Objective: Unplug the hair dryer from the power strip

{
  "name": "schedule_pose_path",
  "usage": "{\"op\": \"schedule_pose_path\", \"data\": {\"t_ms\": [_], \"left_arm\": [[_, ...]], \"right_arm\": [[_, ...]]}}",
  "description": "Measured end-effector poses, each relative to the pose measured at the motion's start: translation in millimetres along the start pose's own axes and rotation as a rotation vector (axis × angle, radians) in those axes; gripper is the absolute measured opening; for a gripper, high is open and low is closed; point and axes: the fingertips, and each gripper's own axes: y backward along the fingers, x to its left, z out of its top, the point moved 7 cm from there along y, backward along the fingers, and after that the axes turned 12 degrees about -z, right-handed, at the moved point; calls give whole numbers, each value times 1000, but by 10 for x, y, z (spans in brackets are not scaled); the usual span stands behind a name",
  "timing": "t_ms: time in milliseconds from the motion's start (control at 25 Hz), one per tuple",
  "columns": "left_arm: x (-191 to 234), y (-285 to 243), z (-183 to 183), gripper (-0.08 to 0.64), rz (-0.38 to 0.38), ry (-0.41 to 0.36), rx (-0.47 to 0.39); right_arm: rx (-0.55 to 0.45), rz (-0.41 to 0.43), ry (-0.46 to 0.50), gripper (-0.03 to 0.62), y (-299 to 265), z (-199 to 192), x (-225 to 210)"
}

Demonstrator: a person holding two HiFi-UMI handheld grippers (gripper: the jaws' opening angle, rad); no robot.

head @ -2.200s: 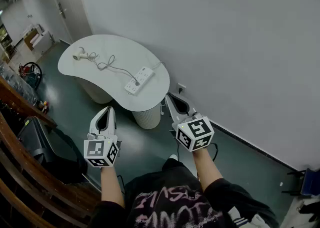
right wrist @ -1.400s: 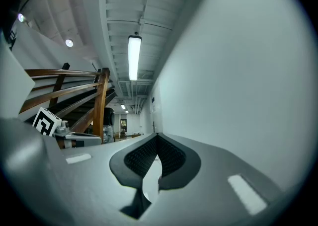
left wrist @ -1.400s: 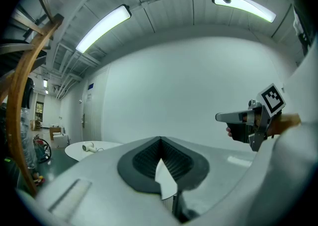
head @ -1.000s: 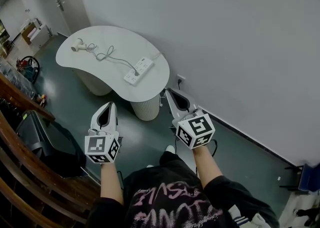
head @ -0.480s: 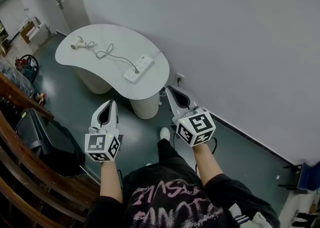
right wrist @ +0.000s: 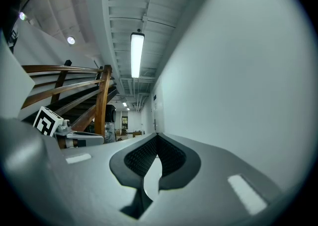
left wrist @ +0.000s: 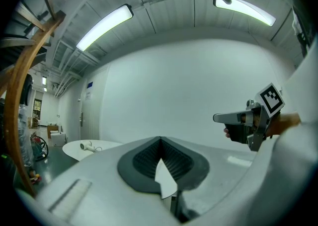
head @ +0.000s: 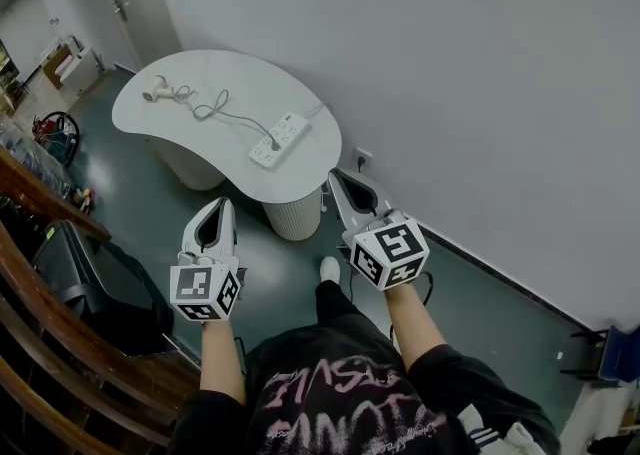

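— Where the table (head: 135, 121) rounds off at its left end, what lies there?
— The hair dryer (head: 154, 93); its cord (head: 240, 123) runs right to the power strip (head: 278, 140), plugged in.
— And the tongs?
— Left gripper (head: 224, 205) jaws together, empty; right gripper (head: 335, 177) likewise, both short of the table.

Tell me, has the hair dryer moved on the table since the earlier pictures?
No. The hair dryer still lies at the far left end of the table, its cord running to the power strip; only the camera shifted.
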Motion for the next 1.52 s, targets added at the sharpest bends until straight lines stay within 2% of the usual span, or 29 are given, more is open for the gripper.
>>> {"op": "schedule_pose_path", "data": {"t_ms": [1520], "left_arm": [[763, -1121, -251, 0, 14, 39, 61]], "right_arm": [[77, 21, -33, 8, -1377, -303, -499]]}}
